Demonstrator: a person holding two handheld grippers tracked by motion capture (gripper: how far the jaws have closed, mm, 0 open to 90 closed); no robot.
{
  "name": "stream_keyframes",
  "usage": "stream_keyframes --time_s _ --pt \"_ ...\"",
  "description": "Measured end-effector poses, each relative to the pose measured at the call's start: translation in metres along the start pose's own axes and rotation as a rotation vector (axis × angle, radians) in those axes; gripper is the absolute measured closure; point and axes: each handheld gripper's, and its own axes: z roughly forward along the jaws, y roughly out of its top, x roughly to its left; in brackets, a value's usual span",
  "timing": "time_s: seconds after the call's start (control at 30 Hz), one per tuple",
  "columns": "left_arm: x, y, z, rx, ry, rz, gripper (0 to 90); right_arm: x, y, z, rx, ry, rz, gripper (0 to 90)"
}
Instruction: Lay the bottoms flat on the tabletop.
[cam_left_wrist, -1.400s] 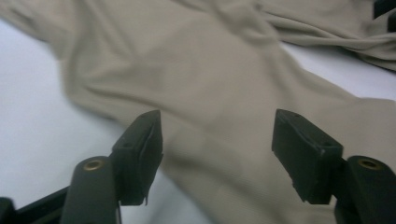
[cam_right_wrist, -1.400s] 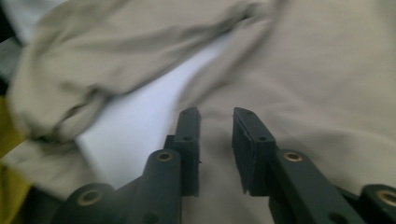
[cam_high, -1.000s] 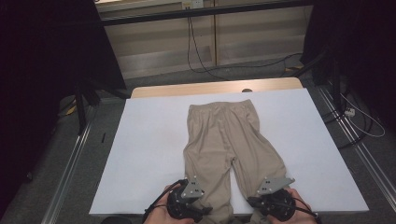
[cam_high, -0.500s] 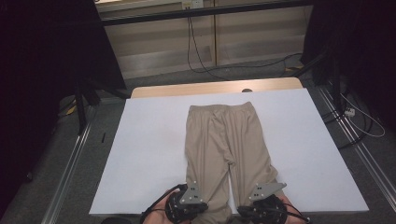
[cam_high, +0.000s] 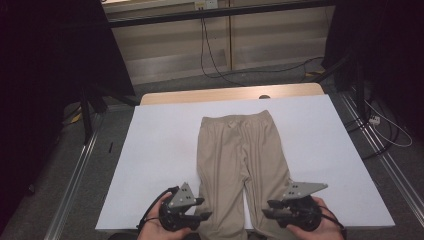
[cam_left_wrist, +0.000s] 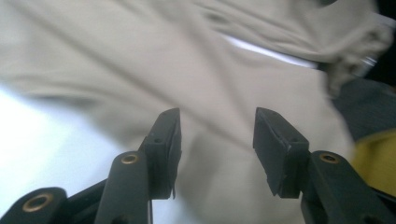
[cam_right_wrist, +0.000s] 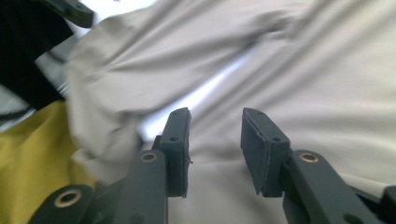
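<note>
Both grippers sit at the near edge of the table, the left gripper (cam_high: 202, 216) by one trouser leg's hem and the right gripper (cam_high: 266, 210) by the other; each has just been opening, jaws now apart with nothing clamped between them. Beige trousers (cam_high: 240, 160) lie flat, waistband away from the person, on a white sheet (cam_high: 160, 150) covering the wooden table (cam_high: 200, 95). Beyond it stands a pale wall panel (cam_high: 280, 45) with a dangling black cable (cam_high: 207, 50). Grey floor (cam_high: 65, 185) and metal rails (cam_high: 75, 175) flank the table.

plain beige trousers (cam_high: 242, 165) (white table (cam_high: 160, 150))
</note>
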Motion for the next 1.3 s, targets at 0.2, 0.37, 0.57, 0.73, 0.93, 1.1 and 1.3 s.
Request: stream_keyframes --time_s 0.2,0.37,0.57,0.73,0.93,1.1,1.3 --pt "0.021 -0.004 0.011 0.038 0.065 -0.022 56.8 -0.037 -0.007 -0.018 -0.034 -0.157 0.093 74.5" --pt "0.030 -0.004 0.027 0.083 0.061 -0.043 53.9 -0.045 -0.009 -0.016 0.029 -0.232 0.068 71.3" --pt "0.026 0.000 0.029 0.133 0.040 -0.039 89.6 -0.052 -0.019 -0.019 0.050 -0.250 0.078 59.9" --pt "0.028 -0.010 0.013 0.169 0.077 -0.074 90.0 -0.051 -0.025 -0.033 0.010 -0.215 0.076 59.1" --pt "0.032 -0.011 0.007 0.163 0.086 -0.109 89.9 -0.052 -0.034 -0.027 0.107 -0.212 0.055 62.0" --pt "0.042 -0.012 0.002 0.139 0.084 -0.151 89.8 -0.049 -0.032 -0.024 0.118 -0.215 0.004 90.0" --pt "0.045 -0.013 0.003 0.109 0.048 -0.163 85.6 -0.049 -0.036 -0.036 0.158 -0.272 -0.013 90.0"
